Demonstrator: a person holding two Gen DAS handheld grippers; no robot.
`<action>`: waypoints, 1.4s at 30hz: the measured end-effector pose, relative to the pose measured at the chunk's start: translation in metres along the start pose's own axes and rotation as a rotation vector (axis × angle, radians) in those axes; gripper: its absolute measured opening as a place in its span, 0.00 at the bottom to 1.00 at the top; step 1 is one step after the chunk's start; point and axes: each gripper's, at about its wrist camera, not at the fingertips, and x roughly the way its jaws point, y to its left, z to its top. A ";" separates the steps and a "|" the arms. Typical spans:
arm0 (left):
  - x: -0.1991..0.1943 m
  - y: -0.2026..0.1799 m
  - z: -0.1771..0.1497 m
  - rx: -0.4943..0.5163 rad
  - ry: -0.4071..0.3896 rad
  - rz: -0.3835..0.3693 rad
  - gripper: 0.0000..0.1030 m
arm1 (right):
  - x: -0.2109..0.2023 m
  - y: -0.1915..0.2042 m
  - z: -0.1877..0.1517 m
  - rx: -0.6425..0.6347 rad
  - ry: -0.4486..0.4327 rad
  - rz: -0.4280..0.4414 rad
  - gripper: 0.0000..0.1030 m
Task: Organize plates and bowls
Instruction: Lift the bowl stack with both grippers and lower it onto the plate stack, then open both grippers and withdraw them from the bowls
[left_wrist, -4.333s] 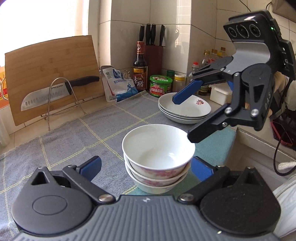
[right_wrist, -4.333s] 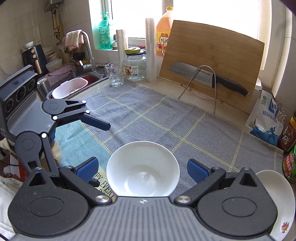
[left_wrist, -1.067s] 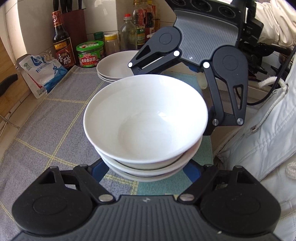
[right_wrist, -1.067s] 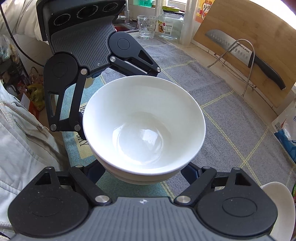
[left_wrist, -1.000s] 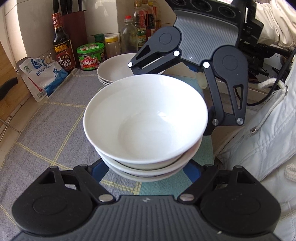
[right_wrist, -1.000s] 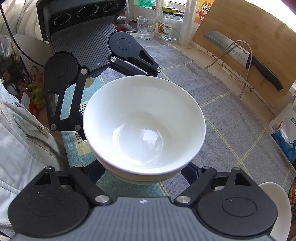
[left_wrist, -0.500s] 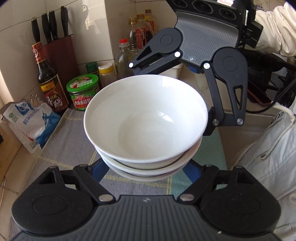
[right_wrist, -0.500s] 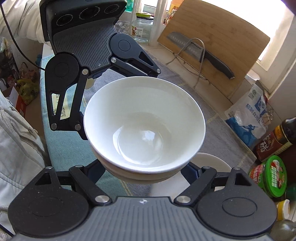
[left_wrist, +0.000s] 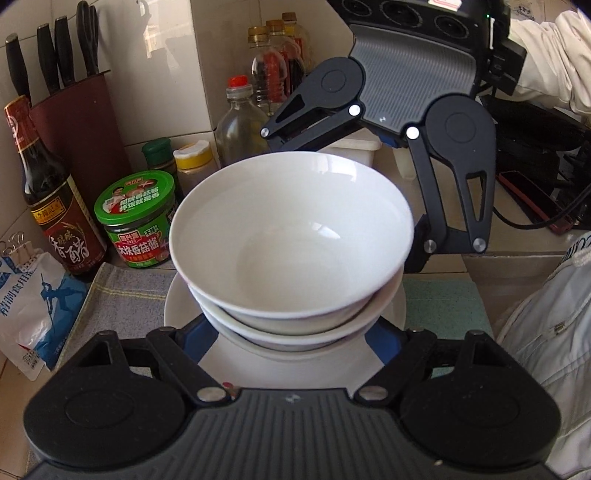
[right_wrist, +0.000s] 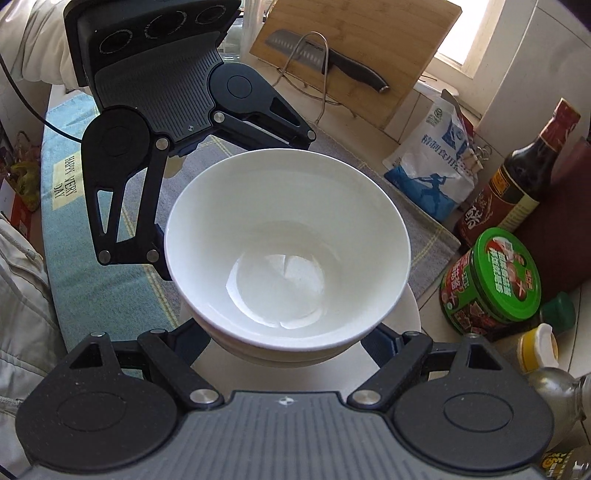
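1. The left gripper (left_wrist: 291, 332) is closed on the stack of bowls (left_wrist: 291, 236), its blue pads pressed to opposite sides of the lower bowls, near the base of the stack.
2. The right gripper (right_wrist: 291, 339) grips the same stack from the opposite side, its pads also low on the bowls — in the left wrist view it faces the camera from across the rim (left_wrist: 391, 147).
3. The stack is white, several bowls nested, the top one empty and glossy inside. It hangs between the two grippers, directly above the plates (left_wrist: 184, 310).
4. The plates are a white stack on the grey checked towel (left_wrist: 122, 295); whether the lowest bowl touches the top plate cannot be told, as the bowls hide the gap.
5. Just beyond the plates stands a green-lidded jar (left_wrist: 136, 218), with a dark vinegar bottle (left_wrist: 51, 195) beside it and a knife block (left_wrist: 81, 125) behind against the tiled wall.
6. A blue-and-white salt bag (right_wrist: 432, 166) leans near the towel's edge — further off, a wooden cutting board (right_wrist: 369, 48) with a knife (right_wrist: 332, 59) on a wire rack in front of it.
7. A light-coloured sleeve (left_wrist: 546, 59) shows behind the right gripper.
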 end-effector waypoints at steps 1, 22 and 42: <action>0.003 0.001 0.001 -0.003 0.003 -0.004 0.83 | 0.001 -0.002 -0.002 0.003 0.002 0.002 0.88; 0.019 0.014 0.000 -0.028 0.019 -0.010 0.83 | 0.016 -0.019 -0.013 0.038 0.008 0.014 0.88; -0.025 -0.003 -0.020 -0.064 -0.082 0.153 0.97 | 0.001 0.001 -0.014 0.121 0.021 -0.126 1.00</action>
